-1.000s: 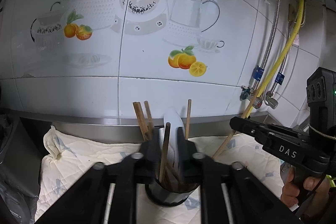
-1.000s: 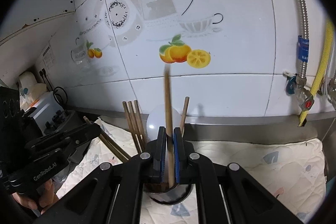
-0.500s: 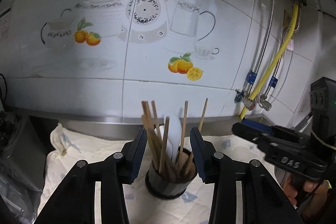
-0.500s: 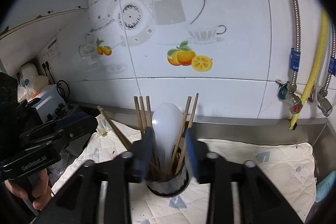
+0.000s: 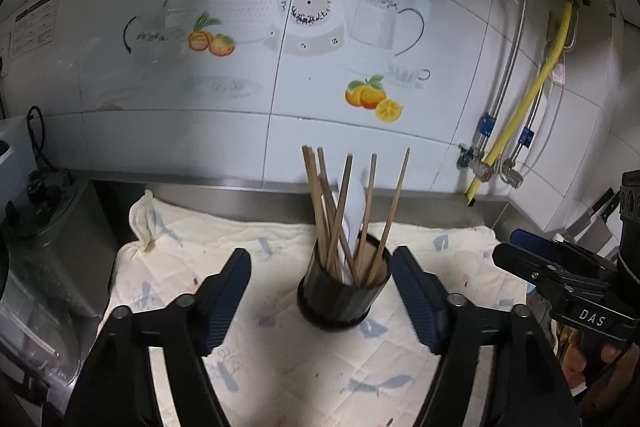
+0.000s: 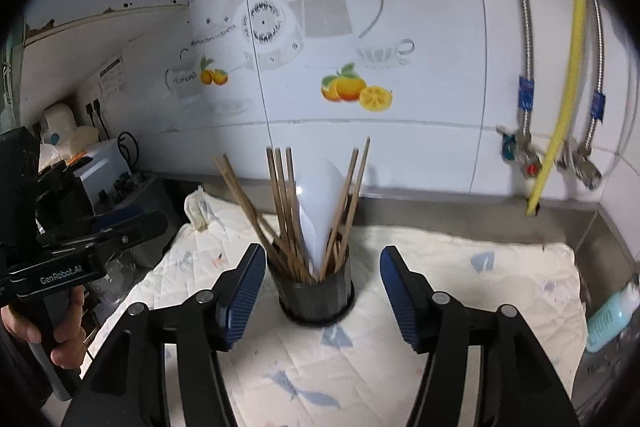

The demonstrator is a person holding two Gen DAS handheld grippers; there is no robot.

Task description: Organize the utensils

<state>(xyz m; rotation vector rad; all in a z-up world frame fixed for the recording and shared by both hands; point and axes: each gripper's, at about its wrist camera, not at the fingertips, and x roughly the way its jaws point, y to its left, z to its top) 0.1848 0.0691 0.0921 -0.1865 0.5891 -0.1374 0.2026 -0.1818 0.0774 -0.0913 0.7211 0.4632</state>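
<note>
We had our left gripper point(image 5: 322, 285) and right gripper point(image 6: 322, 293) both spread wide, jaws just been opening, nothing pinched in either — the holder point(image 5: 343, 287) only framed in the gaps, untouched. The chopsticks point(image 5: 340, 211) stood fanned in that dark holder beside a white spoon point(image 6: 320, 203), upright on the cloth point(image 6: 480, 287). By our reckoning the sorting looked all but done: we saw no loose utensil on the cloth in either view, though the near edge was hidden behind our own fingers. What was left, if anything, lay out of sight. The quilted cloth covered a steel counter point(image 5: 240, 187) under a white tiled wall point(image 5: 120, 115) printed with teapots and oranges — a yellow hose point(image 6: 560, 123) and valves to the right, a teal bottle point(image 6: 610, 319) at the counter's far right.
</note>
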